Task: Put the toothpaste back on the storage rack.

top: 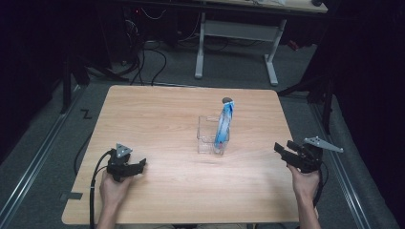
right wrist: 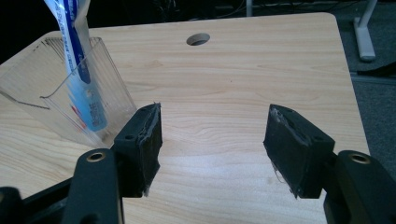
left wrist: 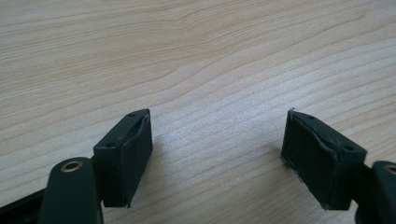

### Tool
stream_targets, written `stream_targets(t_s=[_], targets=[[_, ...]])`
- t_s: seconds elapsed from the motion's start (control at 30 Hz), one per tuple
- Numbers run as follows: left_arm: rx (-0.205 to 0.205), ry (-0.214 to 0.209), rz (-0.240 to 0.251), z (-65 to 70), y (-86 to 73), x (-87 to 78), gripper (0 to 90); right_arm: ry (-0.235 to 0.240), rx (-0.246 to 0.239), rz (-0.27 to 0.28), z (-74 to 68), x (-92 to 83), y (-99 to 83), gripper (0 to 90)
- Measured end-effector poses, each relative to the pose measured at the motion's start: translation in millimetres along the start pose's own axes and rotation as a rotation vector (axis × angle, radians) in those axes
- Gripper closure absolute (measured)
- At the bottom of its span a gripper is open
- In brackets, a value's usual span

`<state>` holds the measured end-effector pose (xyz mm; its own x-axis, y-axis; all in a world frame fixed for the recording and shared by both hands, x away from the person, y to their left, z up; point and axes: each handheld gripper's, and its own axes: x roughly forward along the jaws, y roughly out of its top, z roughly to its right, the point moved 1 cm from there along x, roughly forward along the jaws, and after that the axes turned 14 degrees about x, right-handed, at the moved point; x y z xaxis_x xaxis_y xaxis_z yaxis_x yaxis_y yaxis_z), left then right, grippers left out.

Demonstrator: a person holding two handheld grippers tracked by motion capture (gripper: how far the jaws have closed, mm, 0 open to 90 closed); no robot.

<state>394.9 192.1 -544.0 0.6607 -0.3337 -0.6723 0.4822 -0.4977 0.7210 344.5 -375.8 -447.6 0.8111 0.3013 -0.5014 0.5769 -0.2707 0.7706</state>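
Upright blue-white tube (top: 224, 125), clear ribbed holder (top: 208, 136)

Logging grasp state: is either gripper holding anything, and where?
Nothing held. The left gripper and right gripper are both open; the tube stands in the clear holder.

A light wooden tabletop (top: 157, 119) stands on grey floor (top: 43, 143) in a dark room. Beyond it, a white-legged desk (top: 236, 33) stands beside tangled black cables (top: 143, 57).
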Motion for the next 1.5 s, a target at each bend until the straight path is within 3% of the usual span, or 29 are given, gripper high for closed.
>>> stream_targets(t_s=[0.7,1.5], targets=[[0.001,-0.001,-0.001,0.0,0.0,0.1,24.1,-0.032,0.006,-0.06,7.1,18.0,-23.4,37.3],[0.001,-0.002,-0.001,0.1,0.1,0.1,24.0,-0.094,-0.038,-0.133,5.6,46.7,-43.2,37.5]])
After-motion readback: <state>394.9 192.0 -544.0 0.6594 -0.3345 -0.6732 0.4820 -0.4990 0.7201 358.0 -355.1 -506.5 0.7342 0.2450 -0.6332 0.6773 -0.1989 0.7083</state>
